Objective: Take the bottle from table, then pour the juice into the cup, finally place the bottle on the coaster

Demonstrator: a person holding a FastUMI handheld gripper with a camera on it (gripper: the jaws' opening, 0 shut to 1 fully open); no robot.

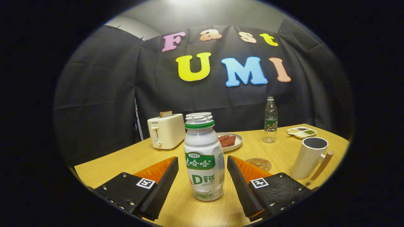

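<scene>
A small white bottle (204, 157) with a green band under its cap stands upright on the wooden table (126, 157), right between my two fingers. My gripper (202, 164) is open, with a gap on each side of the bottle and neither finger touching it. A white cup (310, 157) with a wooden handle stands to the right, beyond the right finger. A round brown coaster (259, 163) lies flat on the table just past the right fingertip, between the bottle and the cup.
A white toaster (166, 130) with a slice of bread in it sits at the back left. Behind the bottle is a plate (235, 141) with red-brown pieces. A clear water bottle (270, 120) and a small divided dish (302, 132) stand at the back right.
</scene>
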